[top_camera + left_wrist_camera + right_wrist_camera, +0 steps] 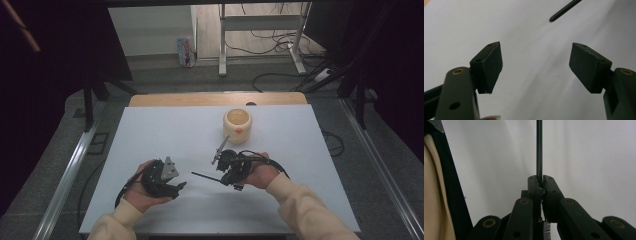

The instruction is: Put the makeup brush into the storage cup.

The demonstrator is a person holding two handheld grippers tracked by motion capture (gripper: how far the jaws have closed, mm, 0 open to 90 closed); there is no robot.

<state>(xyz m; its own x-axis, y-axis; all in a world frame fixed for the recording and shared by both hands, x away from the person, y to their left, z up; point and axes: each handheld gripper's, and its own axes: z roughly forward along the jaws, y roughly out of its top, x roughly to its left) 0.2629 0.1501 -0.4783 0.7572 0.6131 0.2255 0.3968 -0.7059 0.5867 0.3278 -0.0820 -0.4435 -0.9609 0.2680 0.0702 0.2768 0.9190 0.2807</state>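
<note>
1. Your right tool (223, 176) is clamped on a thin dark rod (204, 176), probably a pen or stylus. The right gripper view has the rod (539, 147) running straight out from between the closed jaws, pinched at one end.
2. The rod's free tip points toward your left tool (181, 186) and hangs just above the white bench (165, 130). The left gripper view catches that rounded tip (564, 10) at the top edge.
3. Your left tool is wide open with nothing between the jaws. Its flat pads (494, 65) are matte black and look rubbery.
4. Handling call: the rod looks light, stiff, smooth and round, so it will likely roll or pivot in a pinch grip. An end grip gives it a long lever, and any bump at the tip will swing it.
5. If you hand over, take it near mid-length, pads square across the shaft, and close fully before the right lets go.
6. A cream, rounded cup (237, 125) with an open top and an orange mark stands upright farther back on the bench, near the right tool. It looks glossy and may be ceramic or plastic; I can't tell which.
7. A second thin grey stick (219, 149) pokes up from the right tool toward the cup. I can't tell what it is.
</note>
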